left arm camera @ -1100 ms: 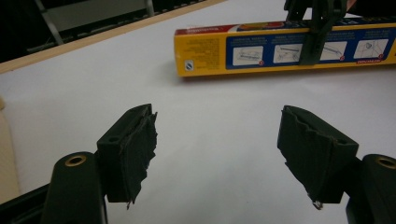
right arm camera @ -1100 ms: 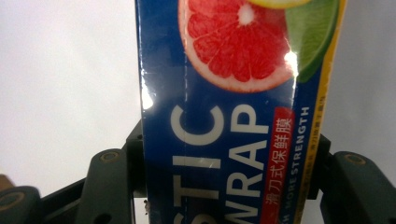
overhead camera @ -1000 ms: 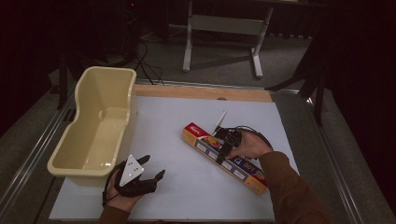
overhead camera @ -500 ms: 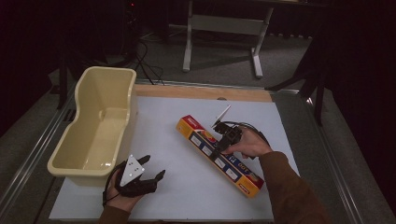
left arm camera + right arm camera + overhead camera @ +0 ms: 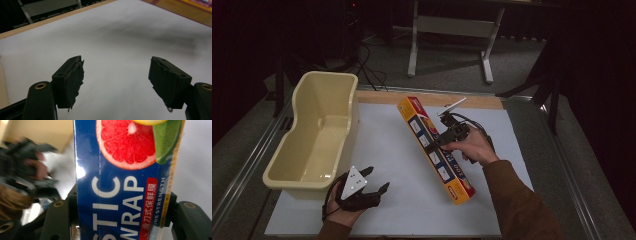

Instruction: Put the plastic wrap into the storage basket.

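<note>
Now the right tool (image 5: 451, 136), clamped on the long orange-and-blue plastic-wrap carton (image 5: 434, 150), has swung it toward the cream plastic tub (image 5: 319, 135); left tool (image 5: 362, 192) rests wide, empty.

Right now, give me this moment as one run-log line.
right tool: shut on plastic wrap box | box: one end raised, angled toward tub | left tool: open, idle over white mat | cream tub: no items visible

blue and orange wrap box (image 5: 435, 148) with grapefruit print, cream tub (image 5: 314, 134), white tabletop (image 5: 387, 150), black tongs (image 5: 364, 182)
</note>
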Action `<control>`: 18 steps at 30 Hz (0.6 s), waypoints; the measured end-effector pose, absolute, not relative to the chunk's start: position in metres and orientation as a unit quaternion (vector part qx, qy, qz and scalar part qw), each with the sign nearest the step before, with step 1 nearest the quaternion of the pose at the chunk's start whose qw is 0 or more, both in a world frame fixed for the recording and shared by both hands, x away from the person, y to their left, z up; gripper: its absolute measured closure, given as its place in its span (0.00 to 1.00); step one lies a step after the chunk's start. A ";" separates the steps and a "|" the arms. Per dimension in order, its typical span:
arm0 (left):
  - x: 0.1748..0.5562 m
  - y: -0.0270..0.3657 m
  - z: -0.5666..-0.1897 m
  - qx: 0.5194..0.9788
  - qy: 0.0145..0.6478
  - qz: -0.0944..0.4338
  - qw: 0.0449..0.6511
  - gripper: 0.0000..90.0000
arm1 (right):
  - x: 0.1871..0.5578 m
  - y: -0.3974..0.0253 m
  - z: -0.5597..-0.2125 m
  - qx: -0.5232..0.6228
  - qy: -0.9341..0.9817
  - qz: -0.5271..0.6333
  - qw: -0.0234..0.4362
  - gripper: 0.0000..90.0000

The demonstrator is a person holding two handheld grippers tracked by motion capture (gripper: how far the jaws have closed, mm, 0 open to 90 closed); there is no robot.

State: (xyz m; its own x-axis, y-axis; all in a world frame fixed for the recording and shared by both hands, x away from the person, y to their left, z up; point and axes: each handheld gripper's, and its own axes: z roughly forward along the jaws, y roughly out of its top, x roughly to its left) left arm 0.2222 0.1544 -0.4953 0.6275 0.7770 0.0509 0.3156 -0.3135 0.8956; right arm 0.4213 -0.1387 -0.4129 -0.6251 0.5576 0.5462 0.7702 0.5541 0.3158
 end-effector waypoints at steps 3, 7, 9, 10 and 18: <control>0.222 0.154 -0.495 0.772 0.354 0.248 0.467 0.31 | 0.421 -0.134 -0.403 -0.386 -0.852 -0.291 0.200 0.45; 0.222 0.154 -0.495 0.771 0.354 0.248 0.468 0.31 | 0.420 -0.128 -0.392 -0.391 -0.847 -0.306 0.188 0.45; 0.222 0.154 -0.495 0.771 0.354 0.248 0.468 0.31 | 0.419 -0.126 -0.387 -0.391 -0.843 -0.319 0.185 0.45; 0.222 0.154 -0.495 0.771 0.354 0.247 0.467 0.31 | 0.420 -0.125 -0.385 -0.393 -0.840 -0.325 0.185 0.46; 0.222 0.154 -0.495 0.770 0.354 0.248 0.469 0.31 | 0.423 -0.115 -0.373 -0.408 -0.820 -0.353 0.191 0.45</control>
State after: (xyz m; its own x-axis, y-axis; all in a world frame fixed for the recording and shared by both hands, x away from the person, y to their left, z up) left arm 0.2221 0.1545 -0.4951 0.6263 0.7779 0.0508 0.3128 -0.3105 0.8977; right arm 0.4233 -0.1145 -0.3728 -0.5944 0.5341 0.6013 0.8038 0.4179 0.4234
